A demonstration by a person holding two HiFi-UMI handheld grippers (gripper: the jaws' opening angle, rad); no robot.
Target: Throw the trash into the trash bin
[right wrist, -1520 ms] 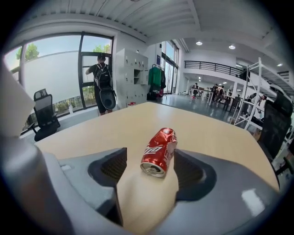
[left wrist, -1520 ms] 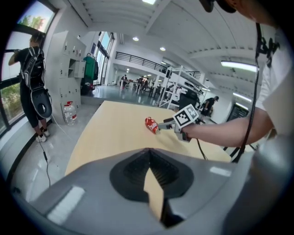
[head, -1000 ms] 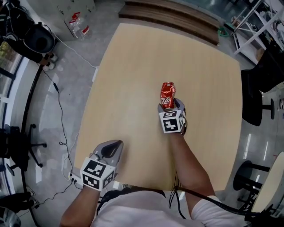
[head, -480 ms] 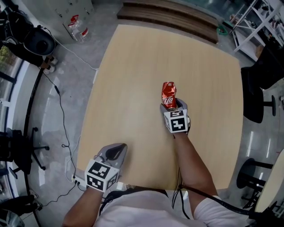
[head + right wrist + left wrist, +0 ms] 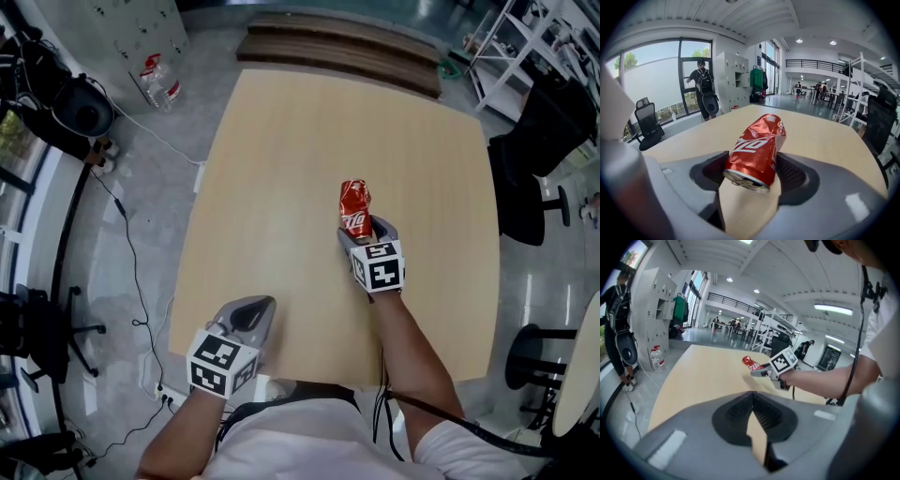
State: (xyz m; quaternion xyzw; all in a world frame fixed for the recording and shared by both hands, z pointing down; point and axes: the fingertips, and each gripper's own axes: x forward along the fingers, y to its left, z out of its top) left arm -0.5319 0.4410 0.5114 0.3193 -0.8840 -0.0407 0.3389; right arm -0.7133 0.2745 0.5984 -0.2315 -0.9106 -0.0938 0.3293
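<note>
A crushed red soda can [image 5: 354, 206] is clamped between the jaws of my right gripper [image 5: 362, 231], over the middle of the light wooden table [image 5: 281, 150]. In the right gripper view the can [image 5: 757, 150] points away from me, tilted, with its dented end nearest the camera. The left gripper view shows the same can [image 5: 751, 363] raised slightly above the tabletop. My left gripper [image 5: 253, 314] hangs at the table's near left edge, shut, with nothing in it. No trash bin is clearly recognisable in any view.
A dark round object [image 5: 84, 103] and cables [image 5: 131, 253] lie on the floor at the left. A person [image 5: 704, 93] stands by white lockers [image 5: 733, 79], near water bottles [image 5: 161, 67]. Black office chairs [image 5: 525, 178] stand to the right of the table.
The head camera has shifted a little, so the table sits lower in view. My right gripper keeps its hold on the can. My left gripper stays at the near edge.
</note>
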